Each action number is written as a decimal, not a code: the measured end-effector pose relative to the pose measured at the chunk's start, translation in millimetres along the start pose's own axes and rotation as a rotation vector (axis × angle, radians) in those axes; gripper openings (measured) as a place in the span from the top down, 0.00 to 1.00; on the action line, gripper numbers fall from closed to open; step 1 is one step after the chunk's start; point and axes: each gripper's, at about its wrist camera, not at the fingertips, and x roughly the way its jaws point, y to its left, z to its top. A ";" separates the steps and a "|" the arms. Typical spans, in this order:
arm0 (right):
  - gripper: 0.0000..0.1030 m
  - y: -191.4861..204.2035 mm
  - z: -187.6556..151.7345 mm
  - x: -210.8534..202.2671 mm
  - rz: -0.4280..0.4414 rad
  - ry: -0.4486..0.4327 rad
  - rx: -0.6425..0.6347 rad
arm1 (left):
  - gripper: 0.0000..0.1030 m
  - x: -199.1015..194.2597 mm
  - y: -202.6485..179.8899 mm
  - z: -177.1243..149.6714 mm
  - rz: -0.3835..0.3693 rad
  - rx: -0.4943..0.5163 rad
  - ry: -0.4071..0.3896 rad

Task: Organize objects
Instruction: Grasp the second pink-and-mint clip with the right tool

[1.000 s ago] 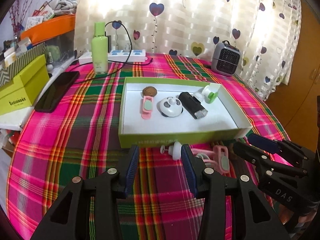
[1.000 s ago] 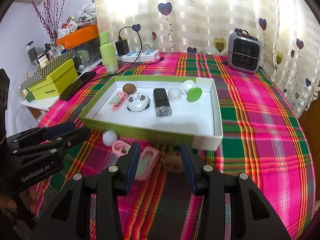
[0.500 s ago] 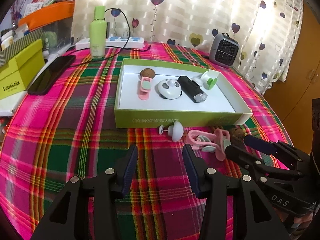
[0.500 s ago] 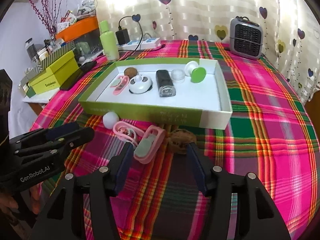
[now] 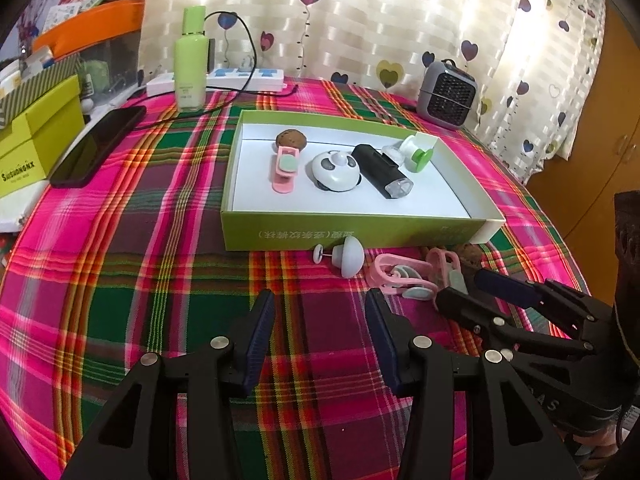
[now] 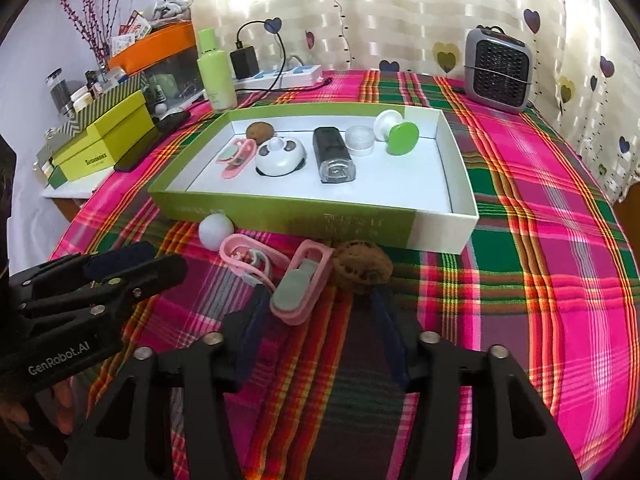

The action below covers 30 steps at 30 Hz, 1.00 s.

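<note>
A green tray with a white floor holds a walnut, a pink clip, a white panda-faced disc, a black device and a green hook. On the cloth in front of it lie a white knob, an open pink clip, a pink clip with a grey pad and a second walnut. My right gripper is closing; the grey-pad clip lies between its jaws, with a gap on the right side. My left gripper is open over bare cloth, short of the knob.
A plaid cloth covers the round table. At the back stand a green bottle, a power strip with a cable, and a small grey heater. A dark phone and yellow-green boxes lie at the left.
The left gripper has drawn back, so the white knob now lies beyond its fingertips. The right jaws spread wide, then narrowed again around the grey-pad clip.
</note>
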 end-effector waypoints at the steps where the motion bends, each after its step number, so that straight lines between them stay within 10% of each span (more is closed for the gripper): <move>1: 0.58 -0.6 0.1 0.3 0.003 0.001 0.003 | 0.56 0.5 -0.6 0.4 -0.003 0.001 0.001; 8: 0.80 0.4 -1.0 0.0 0.005 0.008 -0.009 | 0.56 1.9 -10.2 4.7 -0.045 0.029 0.005; 30: 0.82 -29.5 -23.2 -23.6 0.011 0.036 -0.010 | 0.56 21.8 -42.5 8.4 -0.207 0.117 0.044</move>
